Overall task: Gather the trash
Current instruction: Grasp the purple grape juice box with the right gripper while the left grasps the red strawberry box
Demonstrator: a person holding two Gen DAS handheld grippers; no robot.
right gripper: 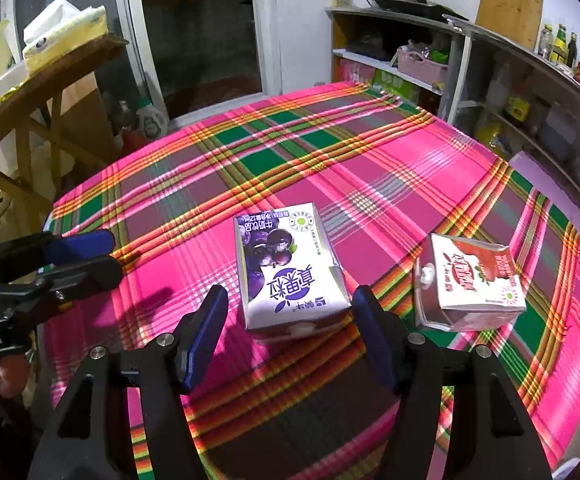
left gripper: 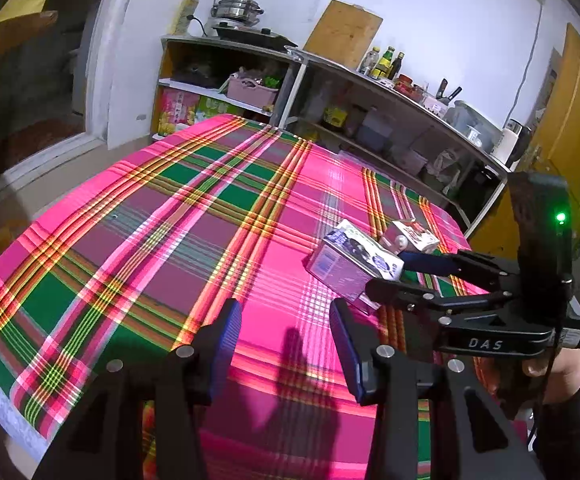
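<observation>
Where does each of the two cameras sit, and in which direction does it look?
Left wrist view: sits on the left gripper, looking across the checked tablecloth toward the kitchen shelves; its open fingers, the right gripper and a hand show.
Right wrist view: sits on the right gripper, looking down at the purple carton, which lies ahead of its open fingers, with the red carton beside; the left gripper shows.
Shared: both cartons, tablecloth, shelves.

Each hand-held gripper (left gripper: 286,344) (right gripper: 286,336) is black with blue finger pads, silver round screws, white "DAS" lettering, a green light and a dark sleeve (left gripper: 570,412) behind.
</observation>
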